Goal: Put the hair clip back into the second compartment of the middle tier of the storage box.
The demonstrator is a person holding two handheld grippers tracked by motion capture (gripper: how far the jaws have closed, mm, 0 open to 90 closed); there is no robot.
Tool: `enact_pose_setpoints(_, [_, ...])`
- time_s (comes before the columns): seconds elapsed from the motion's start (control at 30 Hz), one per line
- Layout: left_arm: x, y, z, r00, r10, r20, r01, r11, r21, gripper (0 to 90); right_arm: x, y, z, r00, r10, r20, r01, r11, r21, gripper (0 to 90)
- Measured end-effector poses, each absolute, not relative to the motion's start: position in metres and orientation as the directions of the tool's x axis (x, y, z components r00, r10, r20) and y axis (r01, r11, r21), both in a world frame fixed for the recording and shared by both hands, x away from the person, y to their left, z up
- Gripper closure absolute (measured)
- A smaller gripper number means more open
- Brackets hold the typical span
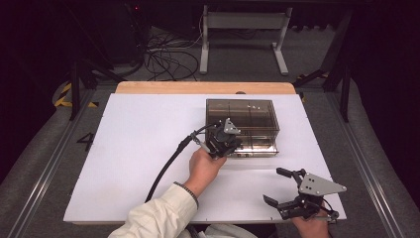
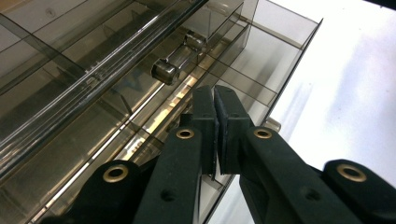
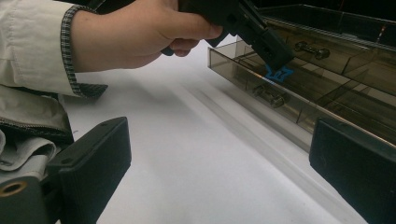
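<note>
Left gripper (image 1: 229, 144) pinched shut inside open drawer (image 2: 261, 60), maybe holding blue piece (image 3: 279, 73). Right gripper (image 1: 282, 191) wide open, empty. Next: lift clear.

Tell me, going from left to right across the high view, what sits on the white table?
Black trailing cable → left hand → left gripper at the smoky transparent plastic drawer box → open right gripper with its grey three-cornered plate.

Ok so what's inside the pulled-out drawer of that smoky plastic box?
The open drawer is split by dividers. A small blue piece lies in one compartment, right under the left gripper. The compartments visible beside it look bare. The part still inside the box is too murky to judge.
</note>
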State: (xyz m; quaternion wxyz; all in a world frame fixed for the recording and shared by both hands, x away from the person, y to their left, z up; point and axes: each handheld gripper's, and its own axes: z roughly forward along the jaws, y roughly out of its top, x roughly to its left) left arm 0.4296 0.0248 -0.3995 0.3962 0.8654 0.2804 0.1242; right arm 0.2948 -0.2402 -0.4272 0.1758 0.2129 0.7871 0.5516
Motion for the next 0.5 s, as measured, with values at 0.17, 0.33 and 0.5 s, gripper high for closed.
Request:
enact_pose_setpoints(0.17, [0.4297, 0.0244, -0.4000, 0.814, 0.580, -0.005, 0.384, -0.533, 0.754, 87.8, 0.2947, -0.2401, -0.4271, -0.848, 0.528, -0.042, 0.141, 0.301, 0.943, 6.2])
enact_pose_setpoints(0.33, [0.4297, 0.0238, -0.4014, 0.817, 0.577, -0.007, 0.387, -0.539, 0.748, 88.0, 0.2948, -0.2403, -0.4272, -0.847, 0.530, -0.039, 0.143, 0.299, 0.943, 6.2])
enact_pose_setpoints(0.5, [0.4295, 0.0233, -0.4014, 0.818, 0.575, -0.001, 0.383, -0.543, 0.747, 87.9, 0.2948, -0.2399, -0.4272, -0.848, 0.528, -0.040, 0.143, 0.301, 0.943, 6.2])
